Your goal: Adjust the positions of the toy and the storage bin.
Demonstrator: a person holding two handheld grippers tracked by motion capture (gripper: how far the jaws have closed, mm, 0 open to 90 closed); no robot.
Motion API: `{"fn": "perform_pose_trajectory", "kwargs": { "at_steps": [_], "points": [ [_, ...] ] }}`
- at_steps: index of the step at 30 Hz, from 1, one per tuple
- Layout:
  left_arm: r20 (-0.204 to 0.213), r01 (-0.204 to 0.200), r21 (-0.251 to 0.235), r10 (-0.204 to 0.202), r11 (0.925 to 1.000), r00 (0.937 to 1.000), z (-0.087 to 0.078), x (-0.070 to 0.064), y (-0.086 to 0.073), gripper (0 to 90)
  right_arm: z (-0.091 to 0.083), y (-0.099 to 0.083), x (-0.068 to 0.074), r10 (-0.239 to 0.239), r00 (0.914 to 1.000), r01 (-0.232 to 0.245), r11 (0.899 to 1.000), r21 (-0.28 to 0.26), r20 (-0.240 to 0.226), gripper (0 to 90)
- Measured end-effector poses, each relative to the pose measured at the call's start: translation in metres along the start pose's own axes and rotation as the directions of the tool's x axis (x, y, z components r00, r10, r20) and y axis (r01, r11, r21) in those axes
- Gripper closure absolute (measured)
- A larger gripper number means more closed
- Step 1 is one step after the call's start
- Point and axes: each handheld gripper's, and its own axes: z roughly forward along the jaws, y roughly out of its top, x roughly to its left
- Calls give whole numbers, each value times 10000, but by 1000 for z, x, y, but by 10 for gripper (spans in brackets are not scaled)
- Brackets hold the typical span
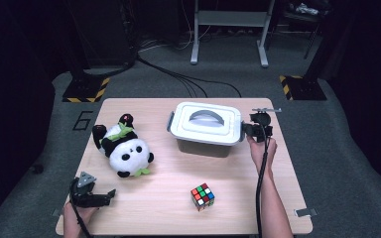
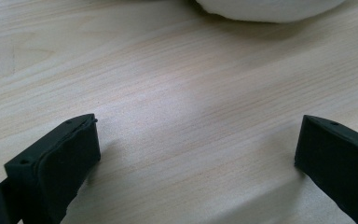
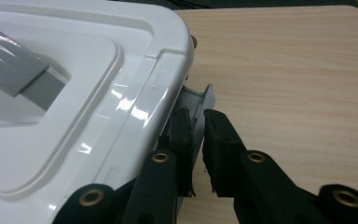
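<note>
Grey side latch (image 3: 196, 112) on white-lidded box (image 1: 206, 130), pinched by right hand-held gripper (image 3: 196, 135)

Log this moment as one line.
right gripper shut on grey latch of lidded box | left gripper open over table

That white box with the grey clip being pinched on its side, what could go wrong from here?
The right gripper pinches just the thin edge of the grey clip, so it might slip off when pulled.

Nothing holds the white box down: the left gripper waits open near the table's front edge. A hard tug could slide or tip the box.

The pinch looks off-centre, so the clip may twist rather than swing open.
</note>
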Motion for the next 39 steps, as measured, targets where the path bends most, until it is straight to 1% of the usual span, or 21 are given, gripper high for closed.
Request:
{"fn": "perform_pose_trajectory", "kwargs": {
  "at_steps": [9,10,11,12,13,19,23,24,26,30,32,33,34,39],
  "points": [
    [25,-21,-32,22,10000,10000,0,0,0,0,-11,-9,-3,81,10000,-81,10000,-57,1,813],
    [26,-15,-32,15,10000,10000,0,0,0,0,-12,-10,-4,85,10000,-85,10000,1,6,814],
    [26,-16,-34,16,10000,10000,0,0,0,0,-13,-10,-4,156,9999,-155,9999,-58,50,818],
    [25,-19,-31,19,10000,10000,0,0,0,0,-14,-11,-5,70,10000,-69,9999,-78,65,822],
    [26,-21,-33,21,10000,10000,0,0,0,0,-15,-12,-6,139,9998,-137,9998,-113,165,826],
    [28,-19,-33,19,10000,10000,0,0,0,0,-21,-15,-14,354,9993,-351,9992,-194,142,833],
    [46,-19,24,19,10000,10000,0,0,0,0,-24,-17,-18,371,9991,-366,9991,-230,191,833],
    [28,-20,-36,20,10000,10000,0,0,0,0,-25,-17,-19,385,9991,-381,9990,-215,193,833],
    [17,-35,-23,35,10000,10000,0,0,0,0,-26,-18,-19,424,9988,-418,9989,-206,260,832],
    [37,-27,-3,27,10000,10000,0,0,0,0,-31,-23,-21,422,9988,-416,9988,-240,253,830],
    [38,-25,-2,25,10000,10000,0,0,0,0,-34,-26,-21,360,9990,-352,9990,-286,278,829],
    [38,-30,0,30,10000,10000,0,0,0,0,-35,-27,-21,384,9990,-377,9989,-264,250,828],
    [90,-57,141,56,9999,9999,-1,0,1,0,-36,-28,-20,365,9990,-359,9990,-265,252,827],
    [54,-52,116,51,9999,10000,-1,0,1,0,-41,-34,-19,390,9990,-384,9988,-304,201,825]
  ]
}}
